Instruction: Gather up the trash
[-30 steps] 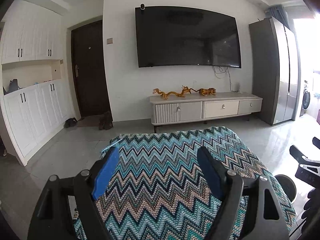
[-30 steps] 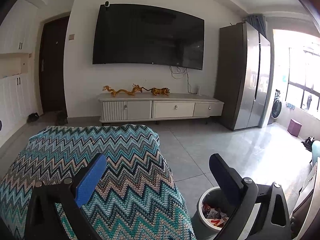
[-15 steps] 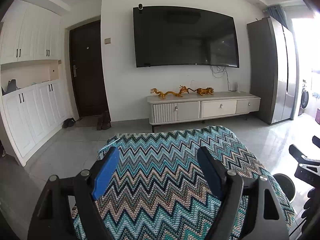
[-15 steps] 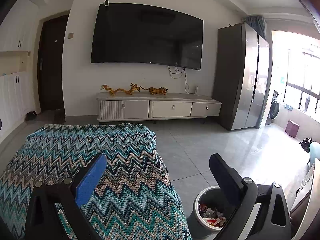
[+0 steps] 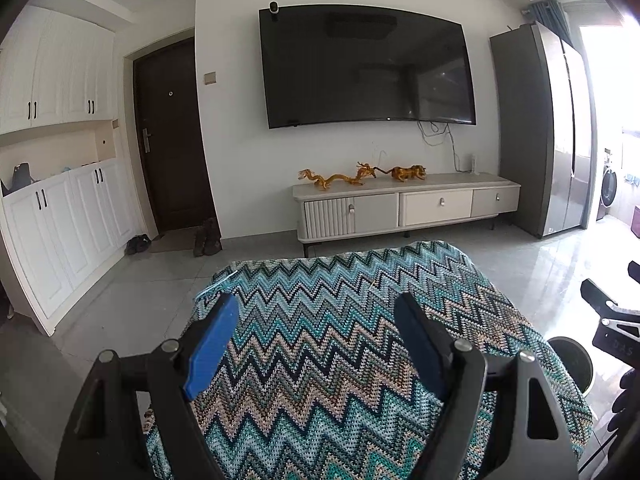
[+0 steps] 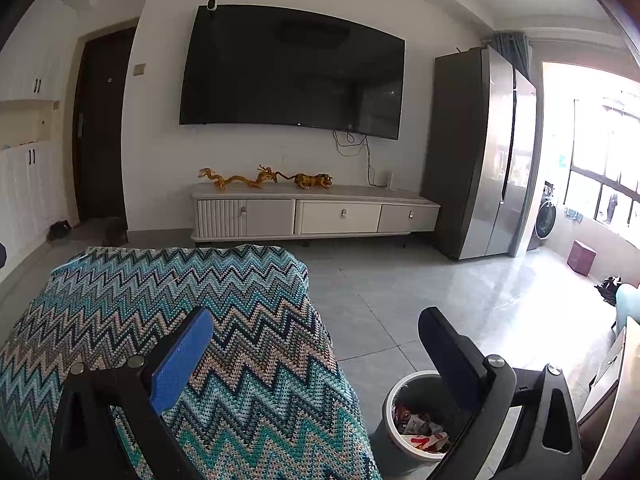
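Below the right claw, just under its right finger, stands the trash bin on the floor beside the table, with crumpled wrappers lying inside it. Both claws are released, jaws spread wide with nothing between them; the left claw hangs over the zigzag-patterned cloth that covers the table. Over the past second both views have tipped slightly downward, so the bin shows more fully beneath the right claw, while nothing on the cloth has moved. No loose litter shows on the cloth or on the floor nearby, so the collecting looks finished or nearly so. Beyond the claws, across the floor, the TV stand sits against the far wall.
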Available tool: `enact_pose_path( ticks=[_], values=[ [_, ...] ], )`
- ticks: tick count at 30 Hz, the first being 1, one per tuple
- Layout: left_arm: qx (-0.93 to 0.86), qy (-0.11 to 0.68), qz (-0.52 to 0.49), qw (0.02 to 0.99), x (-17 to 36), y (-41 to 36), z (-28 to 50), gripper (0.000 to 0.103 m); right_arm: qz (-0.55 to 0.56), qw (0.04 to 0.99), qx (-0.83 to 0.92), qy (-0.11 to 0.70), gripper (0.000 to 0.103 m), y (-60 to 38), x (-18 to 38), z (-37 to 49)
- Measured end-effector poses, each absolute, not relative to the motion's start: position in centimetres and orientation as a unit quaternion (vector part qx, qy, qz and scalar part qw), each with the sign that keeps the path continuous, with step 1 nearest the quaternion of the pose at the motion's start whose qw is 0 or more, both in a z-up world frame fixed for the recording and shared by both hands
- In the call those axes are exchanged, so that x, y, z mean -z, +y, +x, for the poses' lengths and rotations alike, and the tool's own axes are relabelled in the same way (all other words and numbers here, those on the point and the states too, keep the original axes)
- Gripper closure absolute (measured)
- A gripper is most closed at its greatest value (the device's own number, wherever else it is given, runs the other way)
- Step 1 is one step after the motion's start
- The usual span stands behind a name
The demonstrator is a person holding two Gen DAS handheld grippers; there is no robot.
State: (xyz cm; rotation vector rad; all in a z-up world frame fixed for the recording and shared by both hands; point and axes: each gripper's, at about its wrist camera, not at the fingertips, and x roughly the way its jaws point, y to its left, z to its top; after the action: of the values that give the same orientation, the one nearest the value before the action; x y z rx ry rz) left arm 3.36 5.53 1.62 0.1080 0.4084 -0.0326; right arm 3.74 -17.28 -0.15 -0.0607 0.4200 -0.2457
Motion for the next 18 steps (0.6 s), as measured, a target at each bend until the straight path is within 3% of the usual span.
enact_pose_path(
  ticks=[18],
  values=[
    [0.035, 0.219, 0.058, 0.973, -0.7, 4.4, 3.8, 0.024, -0.030, 0.967, 0.136, 0.216, 0.000, -17.9, 0.7, 3.8]
  ],
)
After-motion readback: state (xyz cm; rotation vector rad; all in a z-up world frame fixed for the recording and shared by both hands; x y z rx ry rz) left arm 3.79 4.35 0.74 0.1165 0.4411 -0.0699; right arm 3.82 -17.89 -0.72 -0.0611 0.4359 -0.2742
